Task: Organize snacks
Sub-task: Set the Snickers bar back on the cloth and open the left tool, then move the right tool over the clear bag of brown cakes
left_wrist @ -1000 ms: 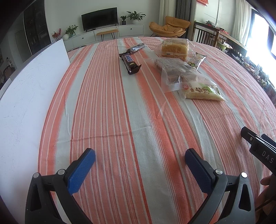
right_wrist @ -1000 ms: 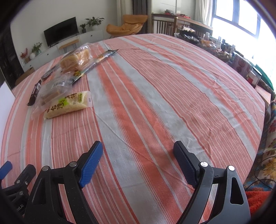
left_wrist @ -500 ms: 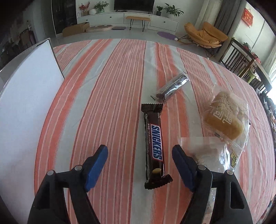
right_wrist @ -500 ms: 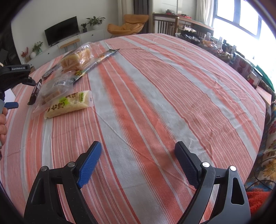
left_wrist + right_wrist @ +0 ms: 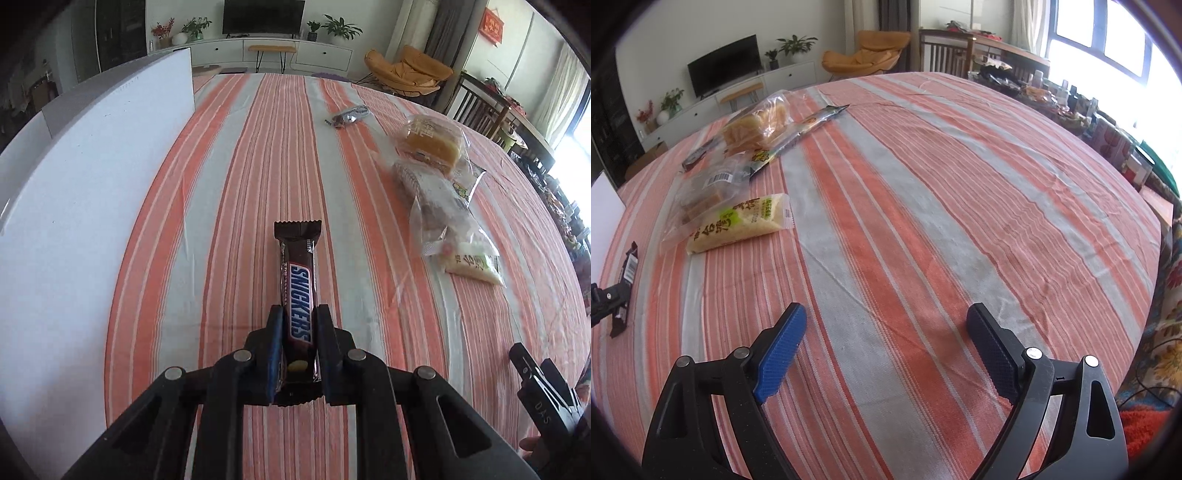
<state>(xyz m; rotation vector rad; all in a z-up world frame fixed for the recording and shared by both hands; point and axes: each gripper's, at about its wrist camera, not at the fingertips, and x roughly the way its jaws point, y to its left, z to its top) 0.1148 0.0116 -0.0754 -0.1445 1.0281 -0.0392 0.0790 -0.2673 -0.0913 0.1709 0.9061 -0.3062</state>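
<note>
Snickers bar [image 5: 297,295] clamped near its tail end between the fingers of the left gripper [image 5: 297,321], label up, the wider faces left free. Gripped from the sides, likely so the wrapper stays flat for setting down tidily. Long axis straight ahead along the fingers, parallel with the stripes of the tablecloth [image 5: 240,206]; crimped free end toward the table's far edge. Held over the cloth's middle, between the white board [image 5: 92,192] at the left edge and the snack pile [image 5: 443,206] toward the right. Contact with the cloth unclear. Right gripper [image 5: 886,345] spread wide, holding nothing, low over bare cloth near the near edge, seemingly waiting.
</note>
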